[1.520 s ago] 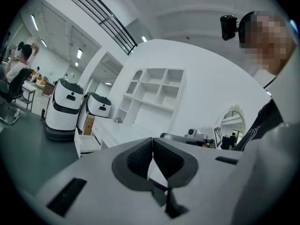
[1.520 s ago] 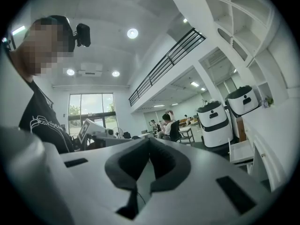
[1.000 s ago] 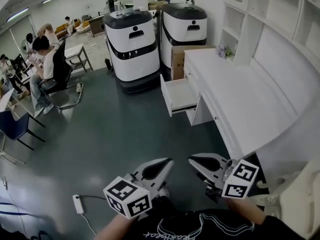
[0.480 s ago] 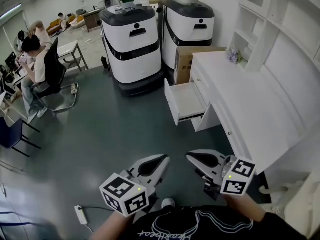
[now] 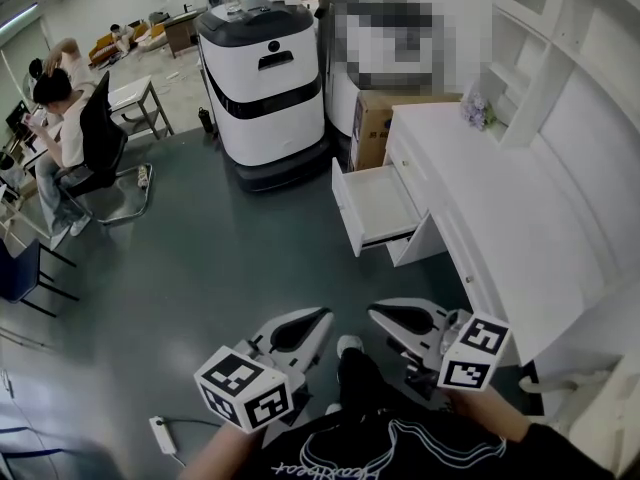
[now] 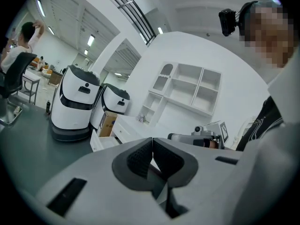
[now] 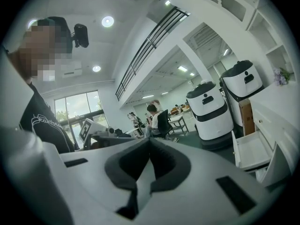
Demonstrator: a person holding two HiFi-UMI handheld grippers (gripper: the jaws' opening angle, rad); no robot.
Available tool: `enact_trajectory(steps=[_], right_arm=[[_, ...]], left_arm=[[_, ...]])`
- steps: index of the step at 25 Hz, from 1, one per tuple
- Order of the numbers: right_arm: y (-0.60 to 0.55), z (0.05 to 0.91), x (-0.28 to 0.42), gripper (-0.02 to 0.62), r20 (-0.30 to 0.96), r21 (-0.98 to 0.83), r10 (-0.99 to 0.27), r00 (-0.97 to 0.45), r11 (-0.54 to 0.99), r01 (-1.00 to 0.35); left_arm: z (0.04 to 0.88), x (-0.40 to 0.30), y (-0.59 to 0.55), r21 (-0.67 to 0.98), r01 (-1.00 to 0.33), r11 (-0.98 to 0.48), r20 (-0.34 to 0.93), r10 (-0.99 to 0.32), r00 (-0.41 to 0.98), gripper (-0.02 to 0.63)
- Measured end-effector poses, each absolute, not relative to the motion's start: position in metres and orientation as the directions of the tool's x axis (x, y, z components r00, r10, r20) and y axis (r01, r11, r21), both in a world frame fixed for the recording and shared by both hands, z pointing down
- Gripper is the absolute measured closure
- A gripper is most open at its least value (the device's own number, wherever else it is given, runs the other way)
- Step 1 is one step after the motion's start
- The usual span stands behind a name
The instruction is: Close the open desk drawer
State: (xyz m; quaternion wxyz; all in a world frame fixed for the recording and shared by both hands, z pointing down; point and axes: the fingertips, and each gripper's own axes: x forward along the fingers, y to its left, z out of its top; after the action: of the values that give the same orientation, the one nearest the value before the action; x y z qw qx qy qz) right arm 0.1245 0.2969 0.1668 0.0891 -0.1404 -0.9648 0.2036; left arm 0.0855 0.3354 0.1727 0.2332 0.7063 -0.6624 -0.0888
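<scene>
Drawer [image 5: 375, 206] – pulled out of the white desk's [image 5: 500, 208] front, near the desk's far end, w/ no gripper touching it. Cardboard box [image 5: 375, 118] sat just beyond that end of the desk; a white-and-black robot unit [image 5: 265, 68] stood further out from the desk front. Left gripper [image 5: 320, 318] & right gripper [image 5: 378, 315] hung side by side off the desk's near end, well apart from the drawer – each w/ jaws pressed together at the tips, gripping nothing.
</scene>
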Motion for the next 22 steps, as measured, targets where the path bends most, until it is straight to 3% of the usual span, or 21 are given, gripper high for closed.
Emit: enact_trajectory(steps=[22], right_arm=[[0.082, 0.226, -0.018, 0.589, 0.148, -0.545, 0.302, -0.942, 0.82, 0.177]], left_arm=[[0.227, -0.054, 0.108, 0.498, -0.867, -0.011, 0.298, -0.937, 0.183, 0.601]])
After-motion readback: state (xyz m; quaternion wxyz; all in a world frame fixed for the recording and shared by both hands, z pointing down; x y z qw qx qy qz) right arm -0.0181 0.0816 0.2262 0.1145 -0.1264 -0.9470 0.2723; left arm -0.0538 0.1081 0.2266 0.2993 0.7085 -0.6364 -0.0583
